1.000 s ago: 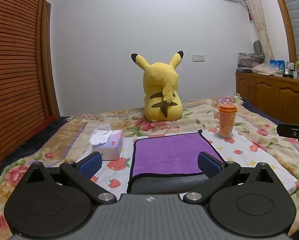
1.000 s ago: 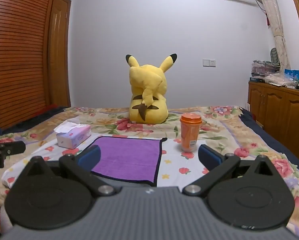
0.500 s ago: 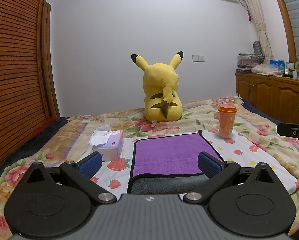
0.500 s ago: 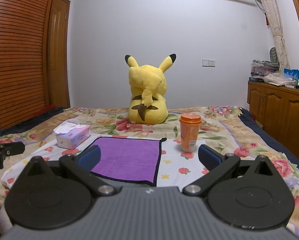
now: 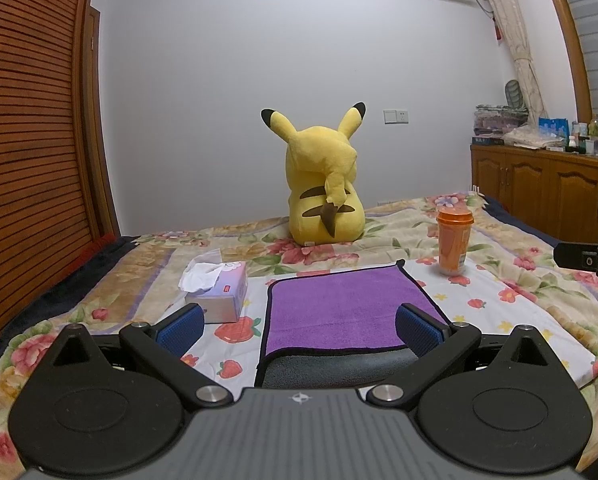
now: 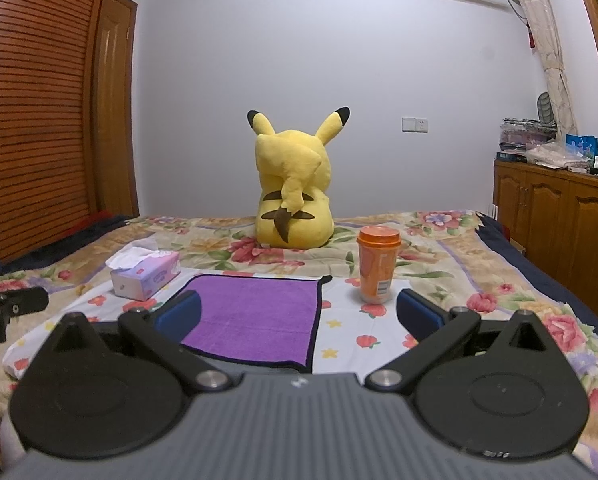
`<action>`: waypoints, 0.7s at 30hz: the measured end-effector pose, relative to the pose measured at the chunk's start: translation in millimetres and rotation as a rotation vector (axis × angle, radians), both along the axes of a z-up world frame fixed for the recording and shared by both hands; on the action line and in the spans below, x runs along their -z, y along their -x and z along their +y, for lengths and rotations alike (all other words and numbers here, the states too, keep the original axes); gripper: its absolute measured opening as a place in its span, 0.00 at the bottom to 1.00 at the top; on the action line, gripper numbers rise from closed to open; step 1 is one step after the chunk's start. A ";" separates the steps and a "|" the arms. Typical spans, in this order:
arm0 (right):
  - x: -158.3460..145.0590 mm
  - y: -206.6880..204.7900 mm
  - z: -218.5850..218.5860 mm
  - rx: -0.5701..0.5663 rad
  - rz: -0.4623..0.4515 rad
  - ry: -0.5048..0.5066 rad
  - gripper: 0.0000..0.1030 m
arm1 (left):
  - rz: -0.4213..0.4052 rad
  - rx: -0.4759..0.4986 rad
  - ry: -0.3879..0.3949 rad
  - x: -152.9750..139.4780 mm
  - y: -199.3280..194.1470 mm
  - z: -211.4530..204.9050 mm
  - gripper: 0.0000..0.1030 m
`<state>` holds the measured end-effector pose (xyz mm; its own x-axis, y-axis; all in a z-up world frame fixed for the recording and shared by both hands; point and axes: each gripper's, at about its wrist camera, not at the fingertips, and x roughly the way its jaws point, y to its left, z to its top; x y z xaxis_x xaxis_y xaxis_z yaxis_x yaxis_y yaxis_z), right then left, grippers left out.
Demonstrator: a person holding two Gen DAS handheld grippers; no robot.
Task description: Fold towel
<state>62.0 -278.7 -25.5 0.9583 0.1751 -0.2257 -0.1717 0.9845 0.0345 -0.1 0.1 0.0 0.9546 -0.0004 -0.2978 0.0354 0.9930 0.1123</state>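
A purple towel with a dark border lies flat on the floral bedspread, its near edge turned over to show a grey underside. It also shows in the right wrist view. My left gripper is open and empty, held just short of the towel's near edge. My right gripper is open and empty, above the towel's near right part. The right gripper's tip shows at the right edge of the left wrist view, and the left gripper's at the left edge of the right wrist view.
A tissue box sits left of the towel. An orange lidded cup stands to its right. A yellow plush toy sits behind it. A wooden slatted wall is on the left, cabinets on the right.
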 end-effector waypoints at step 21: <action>1.8 -0.8 -1.9 0.000 0.002 -0.007 1.00 | 0.001 -0.001 -0.004 -0.1 -0.4 0.7 1.00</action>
<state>62.8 -280.6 -27.3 0.9579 0.1763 -0.2267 -0.1713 0.9843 0.0416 0.3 0.8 0.1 0.9543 0.0014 -0.2987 0.0348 0.9927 0.1158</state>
